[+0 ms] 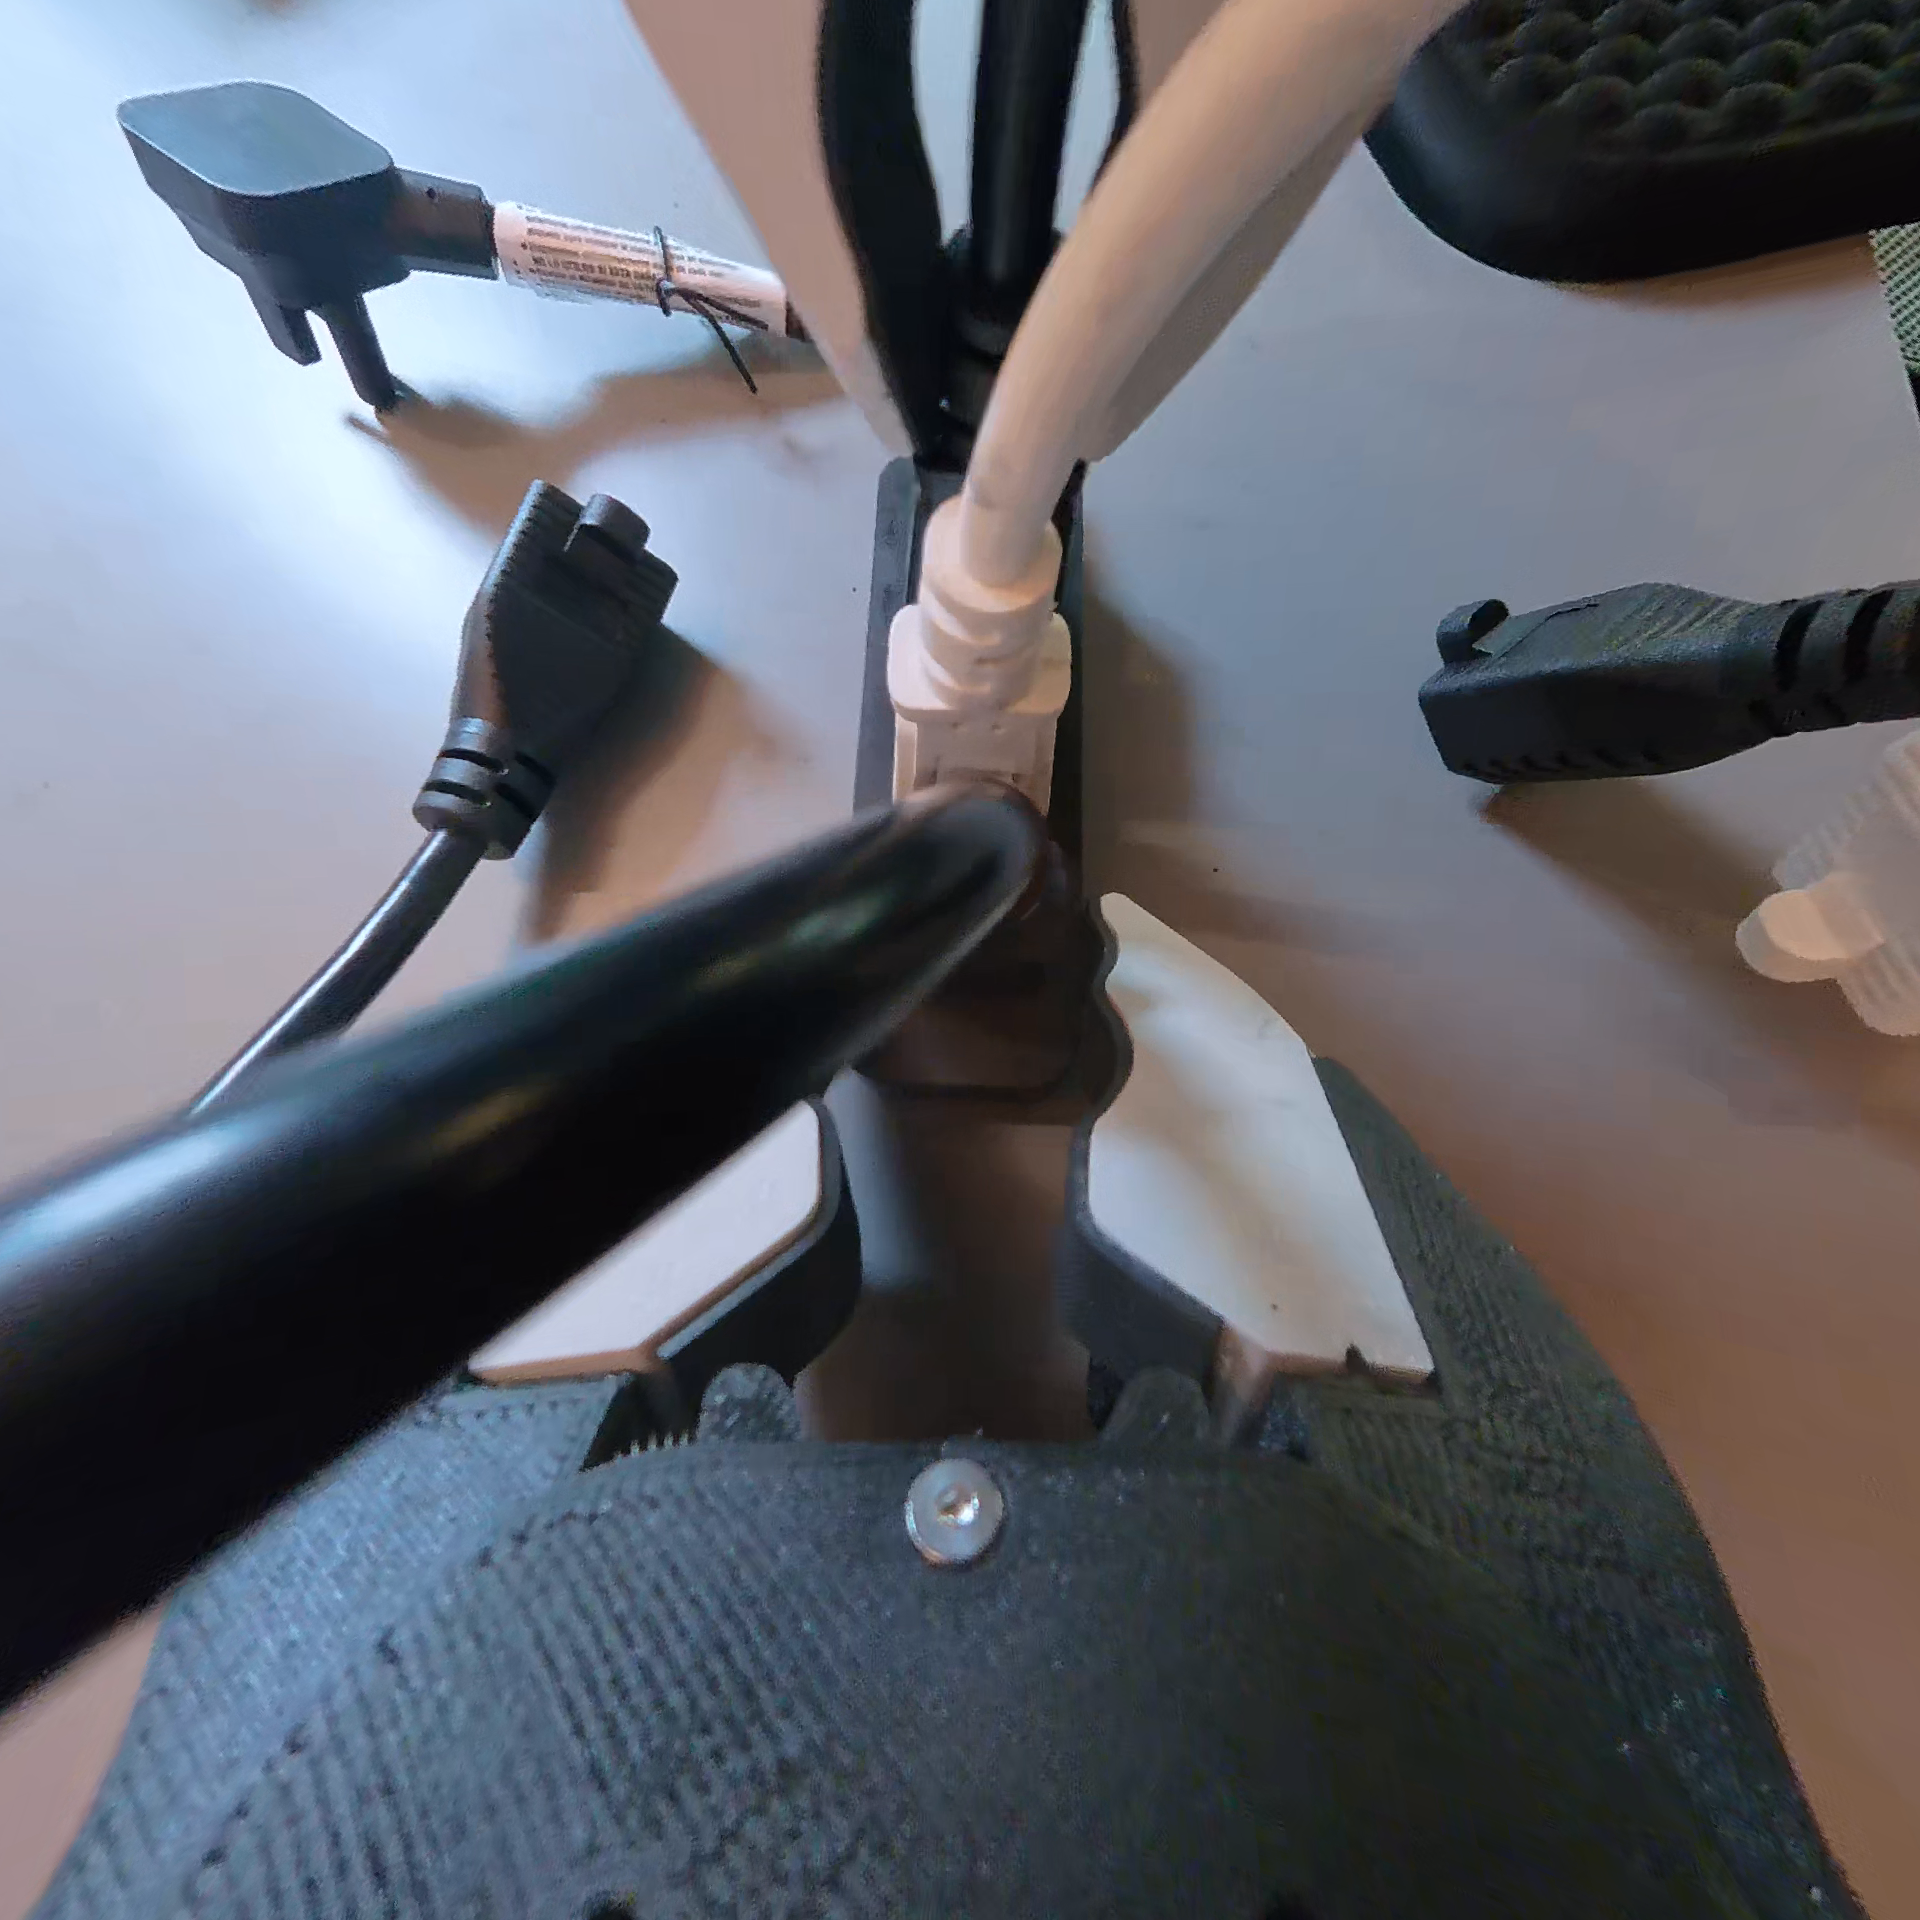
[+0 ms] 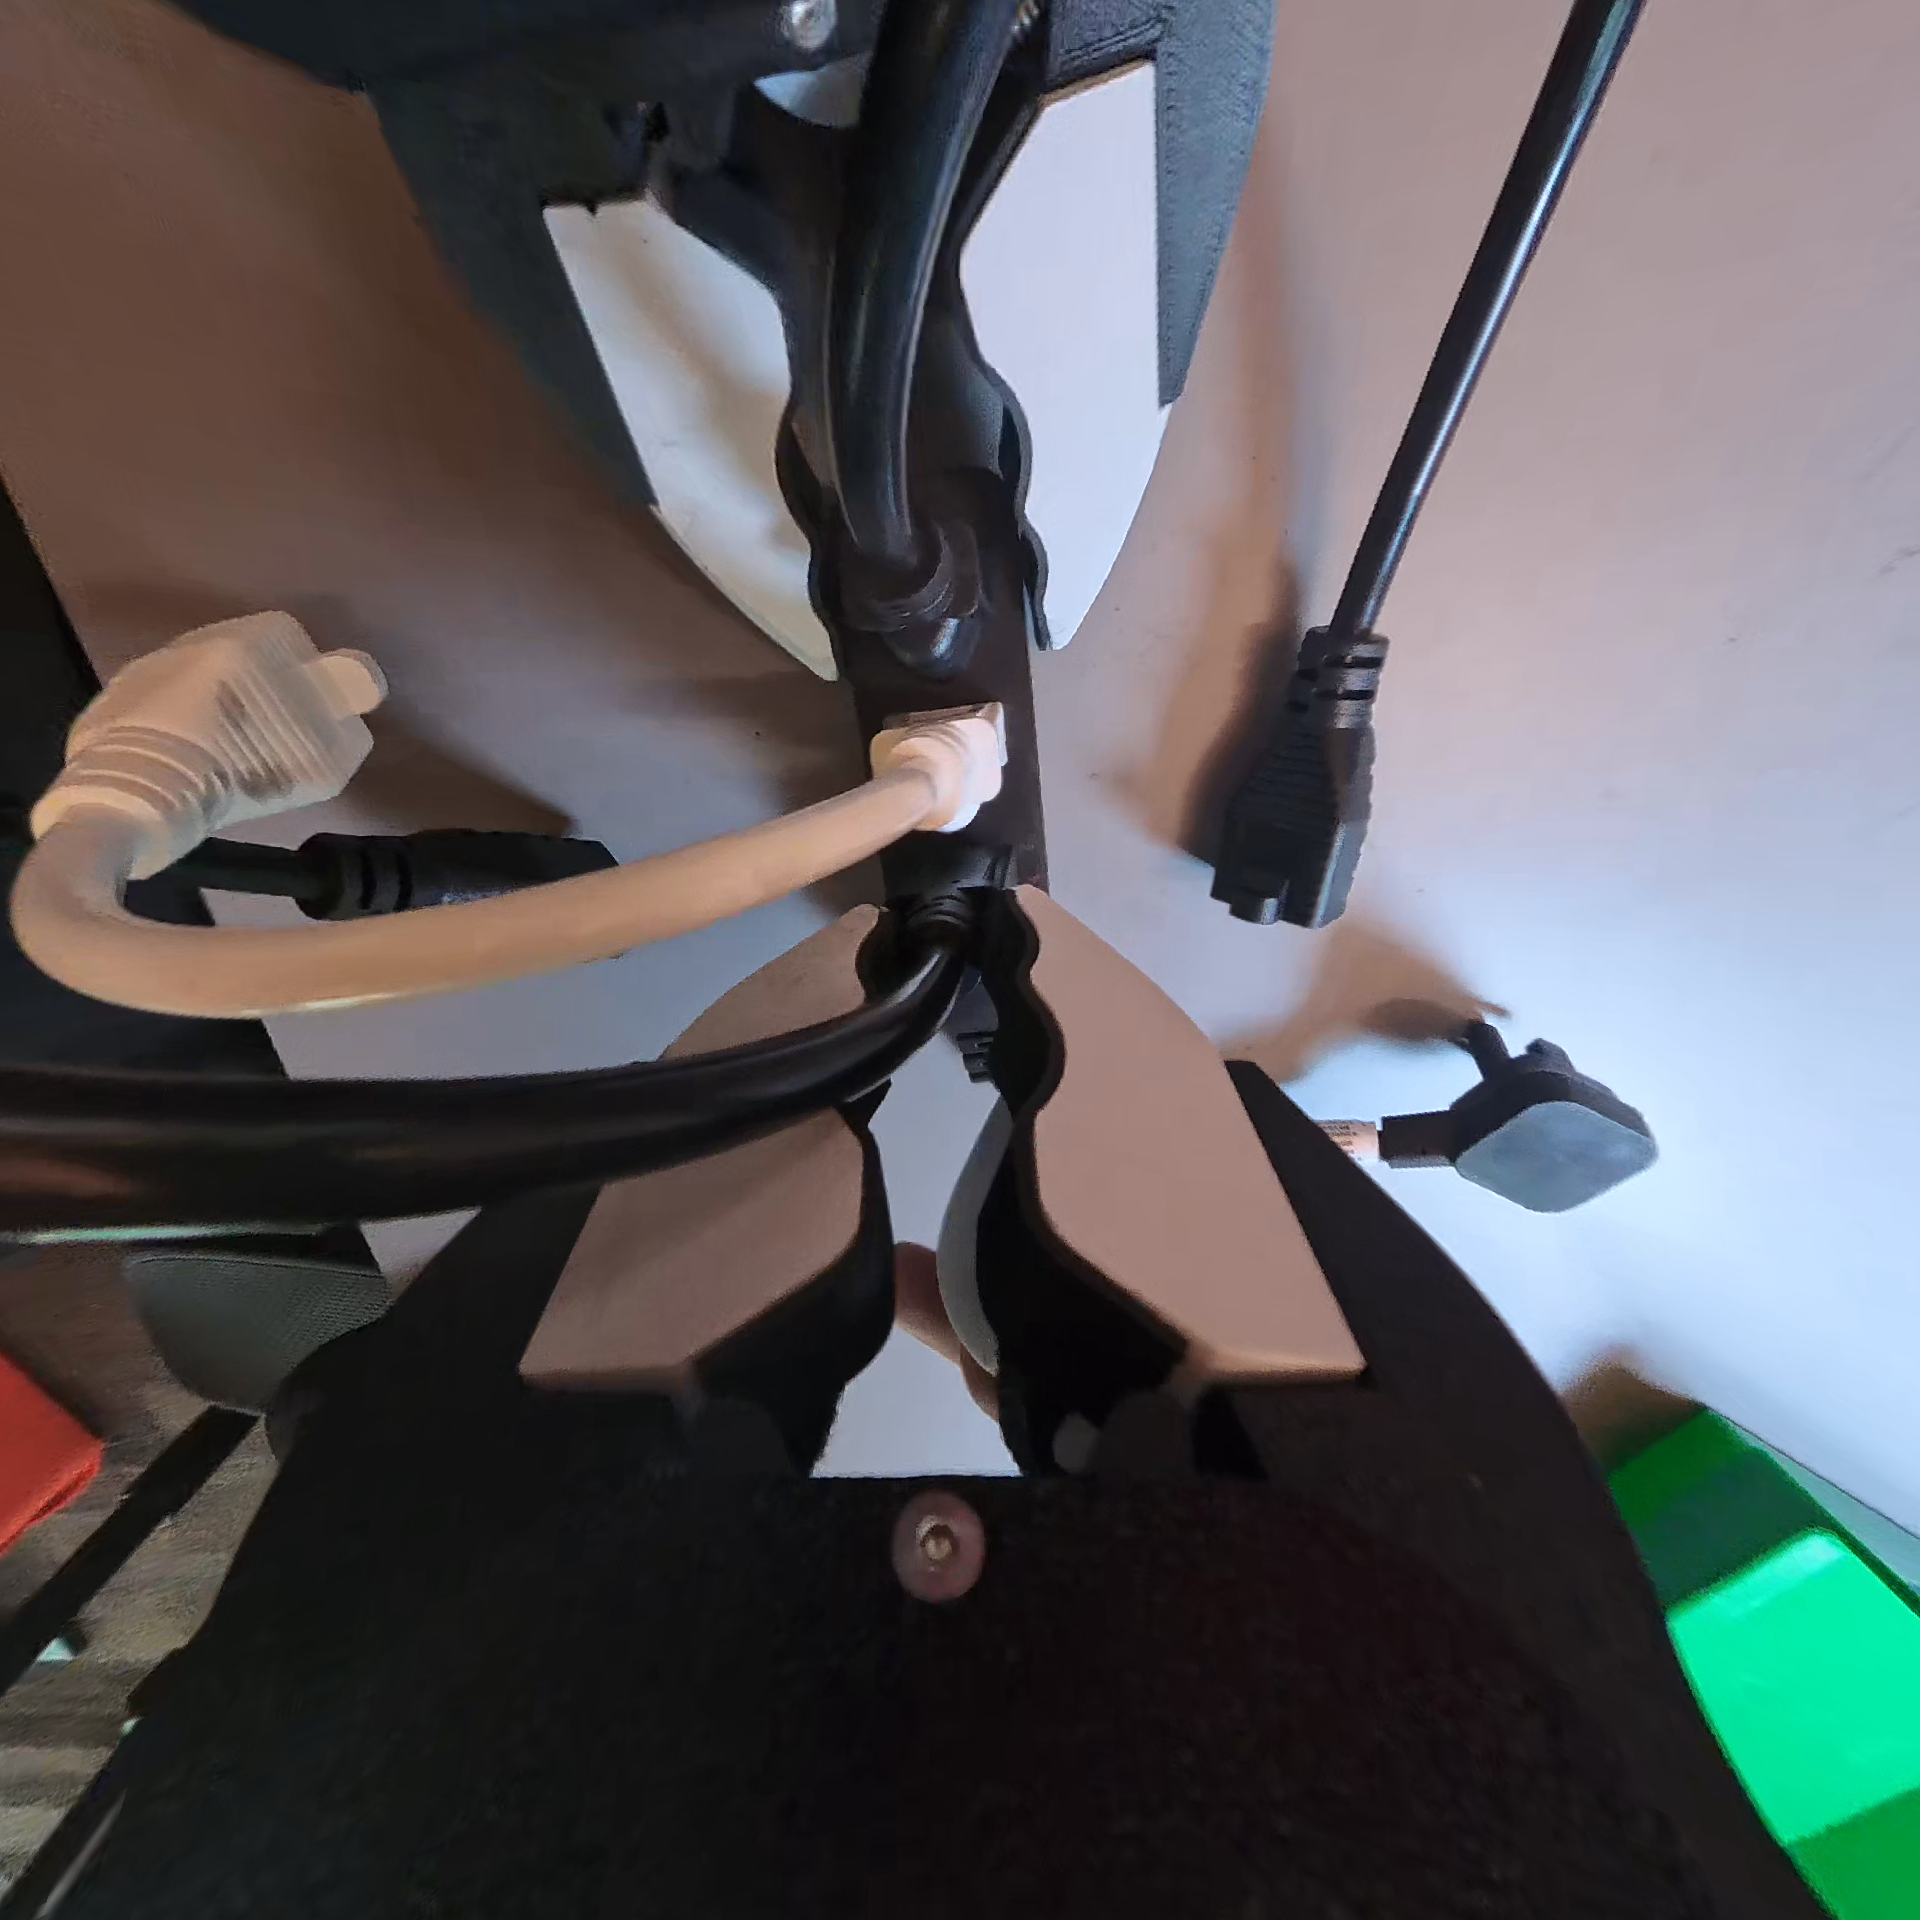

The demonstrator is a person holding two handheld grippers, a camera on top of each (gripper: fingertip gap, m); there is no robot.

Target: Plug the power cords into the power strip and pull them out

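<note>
A narrow black power strip [image 1: 885, 582] lies on the table and also shows in the right wrist view [image 2: 1023, 790]. A white plug [image 1: 977, 665] sits in its middle socket. My left gripper [image 1: 987, 997] is shut on the strip's near end, beside a black plug [image 1: 1013, 966] whose thick cord [image 1: 520, 1122] crosses the view. My right gripper [image 2: 945, 925] is shut on a black plug [image 2: 935, 904] at the other end of the strip. Each gripper shows opposite in the other's view, the left [image 2: 925, 623] and the right [image 1: 977, 457].
Loose on the table lie a black connector [image 1: 561, 644], a flat black plug with a white label [image 1: 260, 197], another black connector [image 1: 1662, 675] and a translucent white plug [image 1: 1849, 914]. A green box [image 2: 1818, 1662] stands at the right. Left tips to right tips: about 7 centimeters.
</note>
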